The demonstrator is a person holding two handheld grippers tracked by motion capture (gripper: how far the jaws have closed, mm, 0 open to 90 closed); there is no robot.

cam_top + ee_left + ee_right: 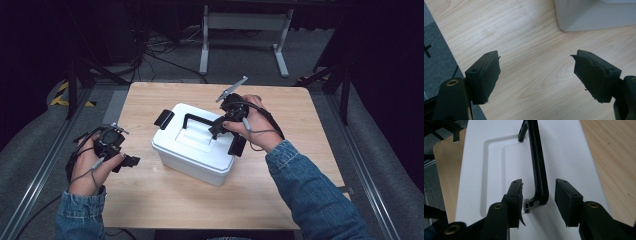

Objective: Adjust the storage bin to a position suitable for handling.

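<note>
My right gripper (537, 197) hangs over the white lidded box (192, 145) at the middle of the wooden table (150, 195), jaws spread either side of its raised black handle (537, 170). My left gripper (536, 75) hovers unclenched and empty above bare tabletop beside the box.

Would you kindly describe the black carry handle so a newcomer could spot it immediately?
On the wooden table sits a white lidded box. Along the middle of its lid, above a recessed panel, stands the black carry handle, raised upright. Unlike the black side latches at the box's ends, it is a long thin bar; the right gripper straddles one end.
</note>
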